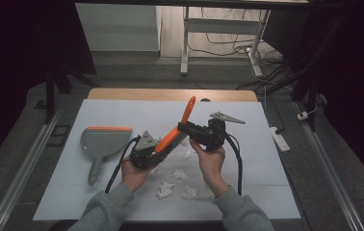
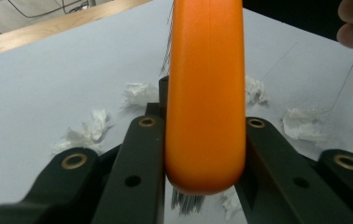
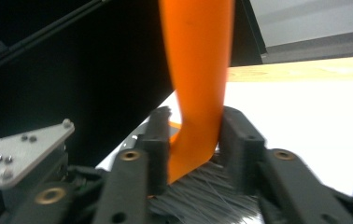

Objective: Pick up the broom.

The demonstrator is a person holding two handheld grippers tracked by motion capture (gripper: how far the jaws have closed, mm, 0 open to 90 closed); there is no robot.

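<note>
An orange-handled brush (image 1: 174, 132) is held above the white table (image 1: 247, 144), between the two grippers. In the left gripper view the left gripper (image 2: 206, 140) is seen clamped on the rounded orange end of the brush (image 2: 206, 93), its jaws pressed against both sides; dark bristles can just be made out below the handle, partly hidden by it. In the right gripper view the right gripper (image 3: 195, 135) is seen with the narrower orange part of the brush (image 3: 198, 70) between its jaws, which stand slightly apart; the left jaw appears to touch the handle, while contact on the other side is hard to judge through the blur, so a firm hold cannot be confirmed. The bristles (image 3: 202, 193) are cut off at the bottom edge of that view. In the high view the left gripper (image 1: 157, 147) and right gripper (image 1: 184, 129) are largely covered by the hands, and the brush's middle is hidden behind them. Crumpled paper scraps (image 1: 175, 183) lie on the table near the hands. A grey dustpan (image 1: 99, 144) with an orange edge lies to the left, well apart.
</note>
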